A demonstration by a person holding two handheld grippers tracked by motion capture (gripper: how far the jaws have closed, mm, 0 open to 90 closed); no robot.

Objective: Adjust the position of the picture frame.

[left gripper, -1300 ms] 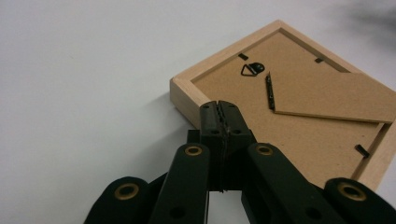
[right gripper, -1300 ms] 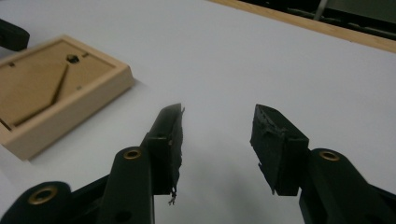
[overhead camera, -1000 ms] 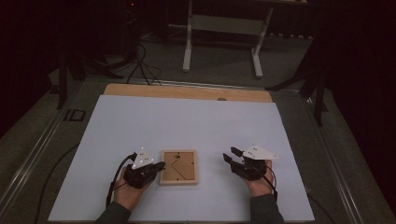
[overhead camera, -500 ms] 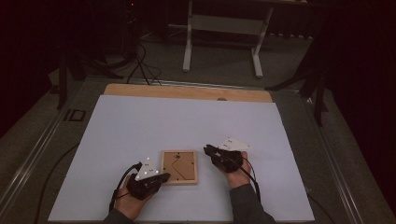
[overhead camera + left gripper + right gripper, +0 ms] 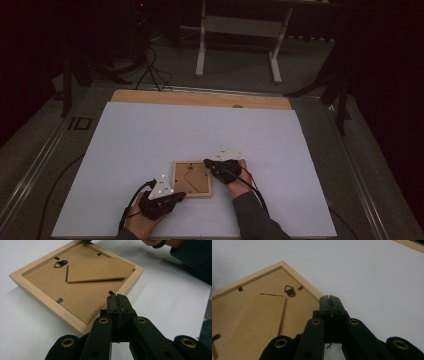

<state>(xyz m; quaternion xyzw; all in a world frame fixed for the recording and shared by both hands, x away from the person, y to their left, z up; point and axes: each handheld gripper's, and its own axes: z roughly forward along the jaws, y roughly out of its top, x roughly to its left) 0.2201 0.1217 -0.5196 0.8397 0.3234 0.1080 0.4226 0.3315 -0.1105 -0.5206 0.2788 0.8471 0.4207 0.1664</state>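
A wooden frame [image 5: 192,178] lay face down on the white counter [image 5: 150,140], close to the person's edge and a little left of the counter's middle, its brown backing board [image 5: 82,282] turned upward. The left tongs [image 5: 176,196] sat at the frame's near left corner, jaws pressed together with nothing between them; in the left gripper view their tips [image 5: 117,300] stood just over the frame's rim, beside a small black retaining tab [image 5: 111,292]. The right tongs [image 5: 207,164] reached in at the frame's far right corner. Their jaws had just been closing and now met, empty, with the tips [image 5: 329,301] poised at the frame's outer edge in the right gripper view; whether they touched the wood could not be told. A black triangular hanger [image 5: 290,291] sat on the backing near the frame's far edge, and a folded easel leg [image 5: 100,268] of the same board lay flat across the backing. More tabs [image 5: 59,300] lined the inside of the rim. The person's left hand [image 5: 142,220] came in below the frame, and the right hand [image 5: 239,179] and dark sleeve [image 5: 255,215] lay just right of it. A strip of bare wood [image 5: 200,99] showed along the counter's far edge, well apart from the frame.
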